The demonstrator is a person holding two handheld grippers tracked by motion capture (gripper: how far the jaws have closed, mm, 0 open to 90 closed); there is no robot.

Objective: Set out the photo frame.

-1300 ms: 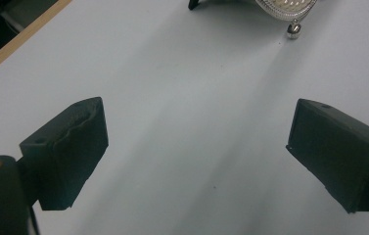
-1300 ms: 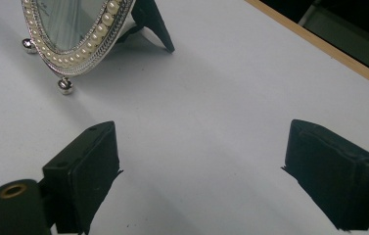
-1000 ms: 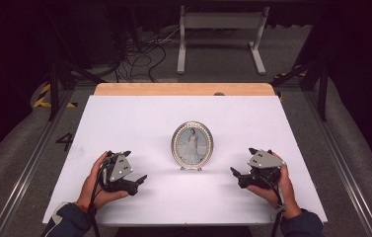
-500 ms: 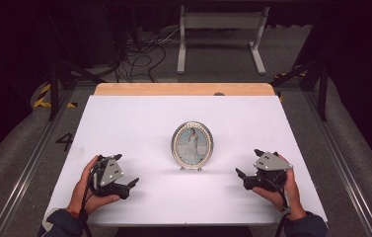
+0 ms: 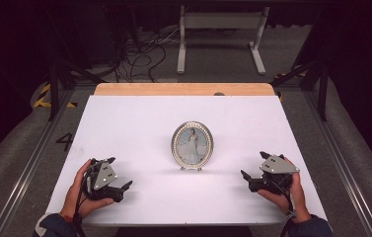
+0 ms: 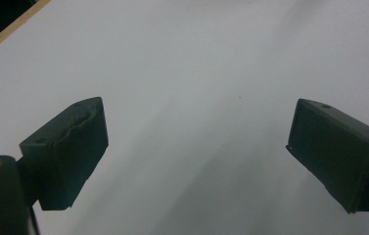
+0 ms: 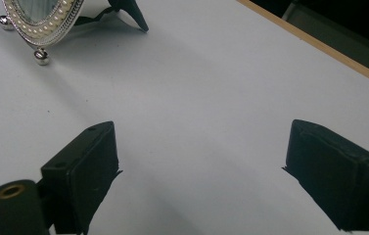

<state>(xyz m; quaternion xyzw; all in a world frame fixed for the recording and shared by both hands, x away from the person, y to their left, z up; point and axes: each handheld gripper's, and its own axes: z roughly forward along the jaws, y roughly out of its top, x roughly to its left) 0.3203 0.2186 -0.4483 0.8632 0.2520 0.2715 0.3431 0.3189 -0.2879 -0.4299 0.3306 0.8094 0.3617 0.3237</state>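
An oval silver picture frame (image 5: 192,145) with a pearl-beaded rim stands upright on small ball feet at the middle of the white table top (image 5: 139,123); it holds a photo of a person in a white dress. Its lower edge and black back stand appear in the right gripper view (image 7: 42,22) at the top left. My left gripper (image 5: 122,189) rests near the front left, held in a hand, jaws wide apart over bare white surface (image 6: 196,142). My right gripper (image 5: 247,177) sits at the front right, also open and holding nothing (image 7: 201,166).
A wooden strip (image 5: 183,89) runs along the table's far edge. Beyond it are a dark floor, cables (image 5: 139,49) and a white metal stand (image 5: 220,34). Metal rails run along both sides of the table.
Both hands have drawn back toward the front edge and slightly outward, away from the picture frame. The frame has not moved.
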